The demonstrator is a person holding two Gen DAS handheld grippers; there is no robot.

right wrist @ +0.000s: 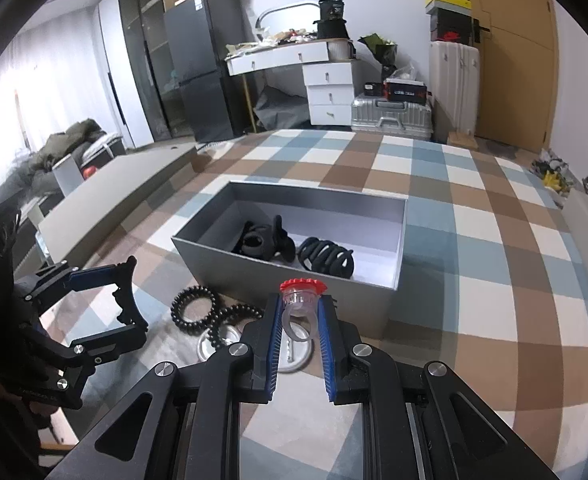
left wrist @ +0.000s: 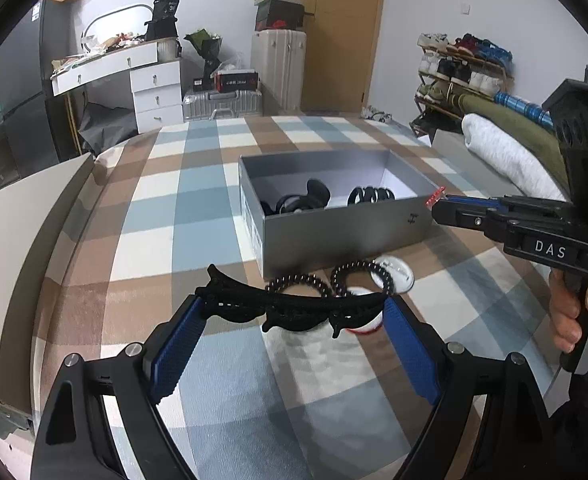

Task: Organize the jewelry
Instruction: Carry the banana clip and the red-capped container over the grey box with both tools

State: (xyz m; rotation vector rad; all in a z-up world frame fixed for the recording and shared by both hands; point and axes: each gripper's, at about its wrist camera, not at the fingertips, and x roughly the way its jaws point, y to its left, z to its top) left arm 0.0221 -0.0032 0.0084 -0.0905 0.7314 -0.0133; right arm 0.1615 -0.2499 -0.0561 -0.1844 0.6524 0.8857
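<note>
The left gripper (left wrist: 296,312) has its blue pads spread wide, with a long black hair clip (left wrist: 294,306) spanning them end to end, each tip pressed against a pad, so the clip is held lengthwise above the checked bedspread (left wrist: 198,208). The right gripper (right wrist: 300,312) has its fingers drawn close together, pinching a clear plastic ring with a red frilled top (right wrist: 302,294); the red top stands just past the fingertips.

The grey open box (right wrist: 290,280) sits in the middle of the bedspread, with bare check cloth on its left, right and far sides. Inside it lie a black claw clip (right wrist: 264,240) to the left and a black spiral hair tie (right wrist: 326,258) to the right; the right part of the box floor is bare. Just near its near wall, on the cloth, lie two black beaded bracelets (right wrist: 196,306) touching each other, partly over a round silver lid (right wrist: 294,354).

The left wrist view shows the right gripper from the side, its tip at the box's near right corner, with a hand (left wrist: 574,308) on its handle, and folded bedding (left wrist: 506,148) far right. The right wrist view alone shows the ring's clear band and the left gripper low on the left, clear of the box, and a grey bed edge (right wrist: 126,184) along the left
</note>
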